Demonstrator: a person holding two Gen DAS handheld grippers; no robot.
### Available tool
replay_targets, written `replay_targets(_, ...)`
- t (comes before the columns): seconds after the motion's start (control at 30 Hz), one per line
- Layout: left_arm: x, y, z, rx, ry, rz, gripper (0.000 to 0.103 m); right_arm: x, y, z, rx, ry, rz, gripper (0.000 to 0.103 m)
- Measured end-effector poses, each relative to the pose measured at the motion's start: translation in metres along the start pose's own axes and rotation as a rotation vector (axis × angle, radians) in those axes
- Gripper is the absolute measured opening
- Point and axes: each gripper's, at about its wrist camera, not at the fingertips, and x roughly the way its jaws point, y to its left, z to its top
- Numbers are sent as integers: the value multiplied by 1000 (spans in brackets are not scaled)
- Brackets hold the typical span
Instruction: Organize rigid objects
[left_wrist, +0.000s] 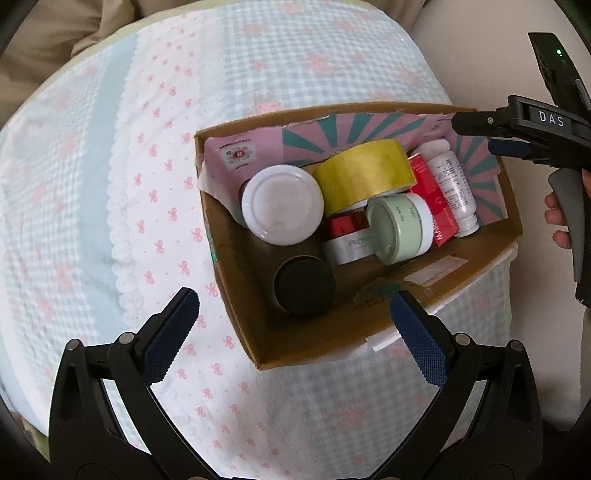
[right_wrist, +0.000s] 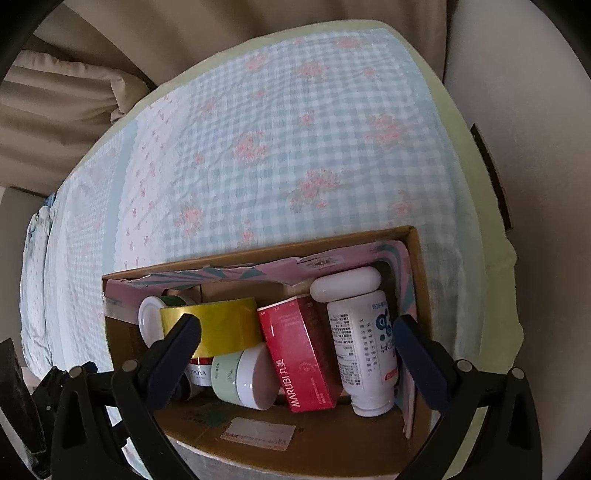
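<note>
both tongs, left (left_wrist: 293, 325) and right (right_wrist: 297, 345), were spread wide, holding nothing, just above the full box (left_wrist: 321, 343).

home bedroom, gingham floral bedsheet (right_wrist: 280, 155), beige pillow (right_wrist: 66, 96)

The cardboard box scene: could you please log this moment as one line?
left gripper: open, empty | right gripper: open, empty | cardboard box: tape roll, jars, red carton, white bottle inside
</note>
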Motion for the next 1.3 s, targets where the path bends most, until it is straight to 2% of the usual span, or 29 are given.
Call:
replay_targets(0.37, -59, 1, -16, 6, -70, -17, 103, -45, 19, -13, -7, -54, -19, 103)
replay_targets(0.57, -112, 16, -30, -11, -139, -11, 103, -85, 53, -33, -45, -98, -37, 103)
replay_targets(0.67, -152, 33, -39, -16, -197, -3, 103, -114, 81, -46, -76, -144, -43, 103)
replay_targets(0.87, -269, 72, -61, -24, -410, 24, 103, -193, 158, -89, -146, -304, -49, 103)
replay_targets(0.93, -317, 84, -75, -21, -518, 50, 103, -225, 189, -109, -171, -385, -49, 103)
replay_targets(1.03, -369, 95, -96, -25, -643, 92, 103, -264, 226, -137, -201, -506, -57, 103)
replay_targets(1.1, -399, 102, -113, -37, -721, 110, 103, -292, 254, -161, -223, -601, -59, 103)
replay_targets(1.2, -433, 109, -142, -48, -820, 137, 103, -317, 279, -186, -241, -696, -65, 103)
replay_targets(1.3, -447, 114, -162, -62, -870, 158, 103, -335, 296, -210, -254, -776, -83, 103)
